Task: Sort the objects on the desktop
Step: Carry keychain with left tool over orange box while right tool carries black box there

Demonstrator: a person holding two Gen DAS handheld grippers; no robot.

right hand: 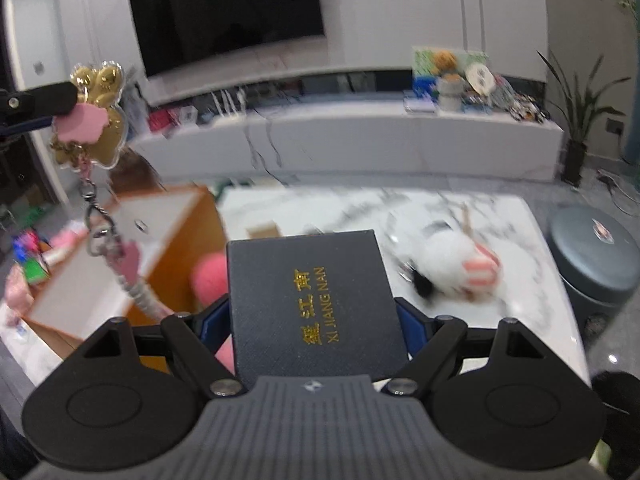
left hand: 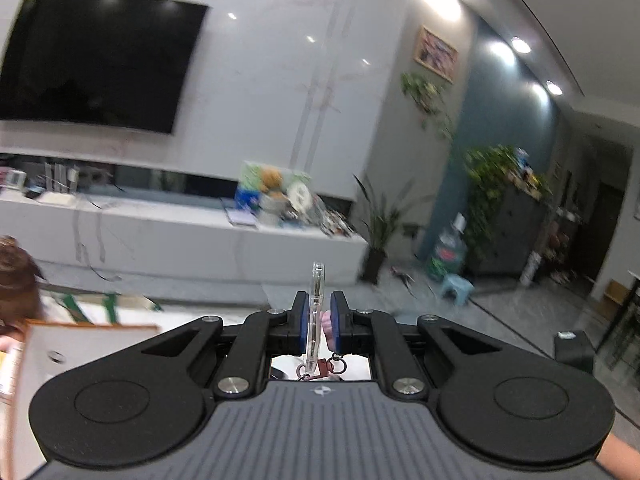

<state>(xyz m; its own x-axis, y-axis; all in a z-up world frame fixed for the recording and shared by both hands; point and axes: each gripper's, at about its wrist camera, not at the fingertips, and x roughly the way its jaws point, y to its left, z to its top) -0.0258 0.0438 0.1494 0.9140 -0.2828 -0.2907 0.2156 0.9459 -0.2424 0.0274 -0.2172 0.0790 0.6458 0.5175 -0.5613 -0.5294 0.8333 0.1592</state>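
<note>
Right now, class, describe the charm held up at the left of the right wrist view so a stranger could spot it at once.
Start at the big black television on the wall, then drop to its lower left, above the open cardboard box. There the keychain charm hangs clamped in the left gripper. Unlike the white plush on the marble table, it is a clear flat plaque with gold paw shapes, a pink piece and a dangling chain.
</note>
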